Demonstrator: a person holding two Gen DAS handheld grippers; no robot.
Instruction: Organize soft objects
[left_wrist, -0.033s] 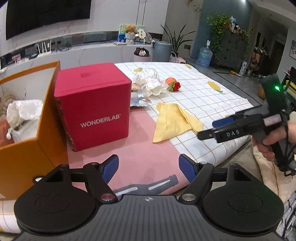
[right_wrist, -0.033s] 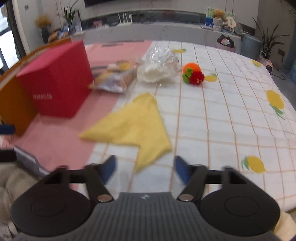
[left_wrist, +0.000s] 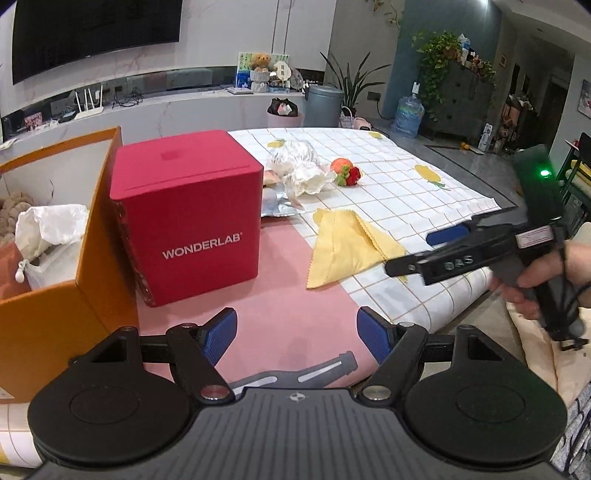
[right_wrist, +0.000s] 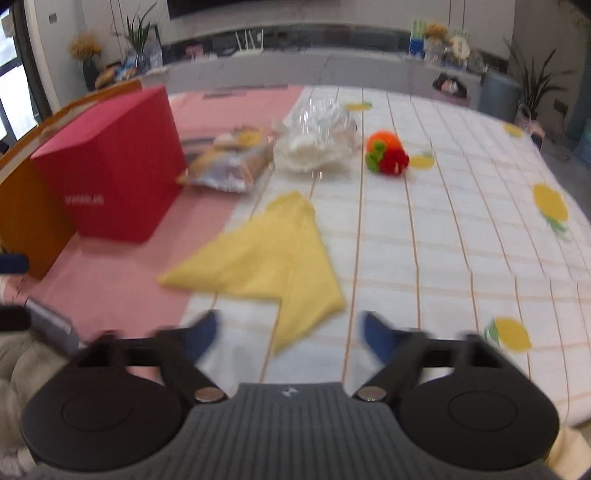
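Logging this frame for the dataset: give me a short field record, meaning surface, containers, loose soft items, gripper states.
surface: bed sheet, white grid part and pink part
containers: orange box at left, holds white bag; red box beside it, closed
loose items: yellow cloth folded flat; clear plastic bag; orange-red plush; foil packet
left gripper: open, empty
right gripper: jaws opening, nothing between them, just short of yellow cloth

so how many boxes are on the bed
2. A red box marked WONDERLAB stands on the pink part of the cover, and an open orange box stands just left of it, holding soft items. Anything behind them would be hidden.
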